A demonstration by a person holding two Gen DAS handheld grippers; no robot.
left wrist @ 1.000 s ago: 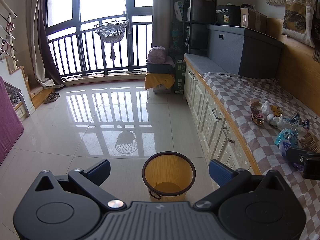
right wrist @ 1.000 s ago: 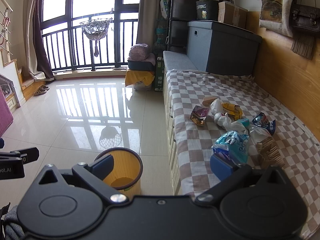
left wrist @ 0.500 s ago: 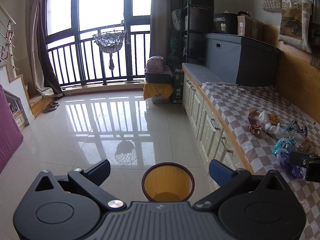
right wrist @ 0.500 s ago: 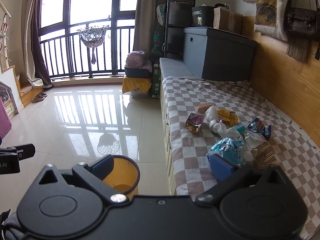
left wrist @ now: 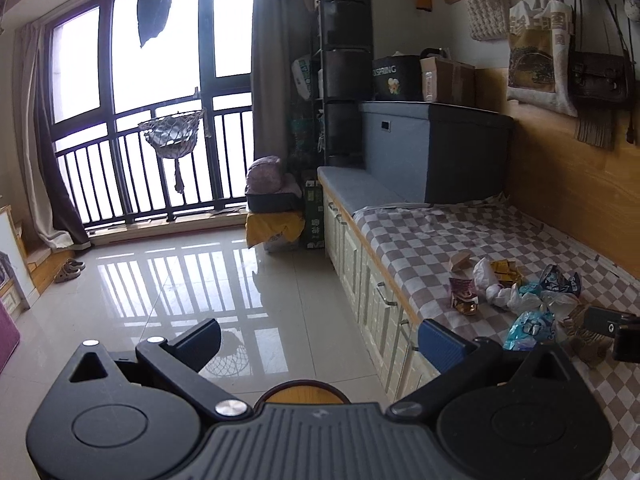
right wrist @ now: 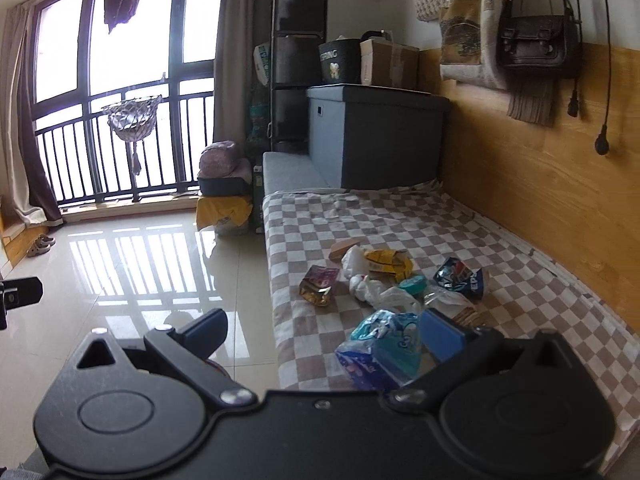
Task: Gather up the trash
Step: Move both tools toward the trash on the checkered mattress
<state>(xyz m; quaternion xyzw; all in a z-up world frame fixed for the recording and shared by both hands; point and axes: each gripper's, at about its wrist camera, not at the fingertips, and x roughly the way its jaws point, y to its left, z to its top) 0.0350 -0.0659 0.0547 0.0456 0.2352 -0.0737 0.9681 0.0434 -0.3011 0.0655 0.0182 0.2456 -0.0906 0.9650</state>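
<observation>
Trash is lying in a loose heap on the checkered bench cover [right wrist: 520,288], right of centre in my right view, and none of it is collected yet. I am holding my right gripper [right wrist: 322,330] spread wide and empty at the bottom of the frame, its blue pad right beside the crumpled blue plastic pack [right wrist: 384,346]. My left gripper [left wrist: 320,338] is also gaping with nothing in it, and the yellow bin [left wrist: 304,392] is only peeking out as a rim just above its body, low in the left view.

I am judging the nearest risk to be the blue pack: it is sitting close to the bench edge, so a clumsy pinch could be nudging it onto the floor. Beyond it, the white plastic bag [right wrist: 380,290], teal lid [right wrist: 412,284] and Pepsi wrapper [right wrist: 460,278] are overlapping, so one closing could be dragging several pieces. Farther back, the gold snack packet [right wrist: 318,290] and yellow wrapper [right wrist: 390,264] are looking light and slippery
</observation>
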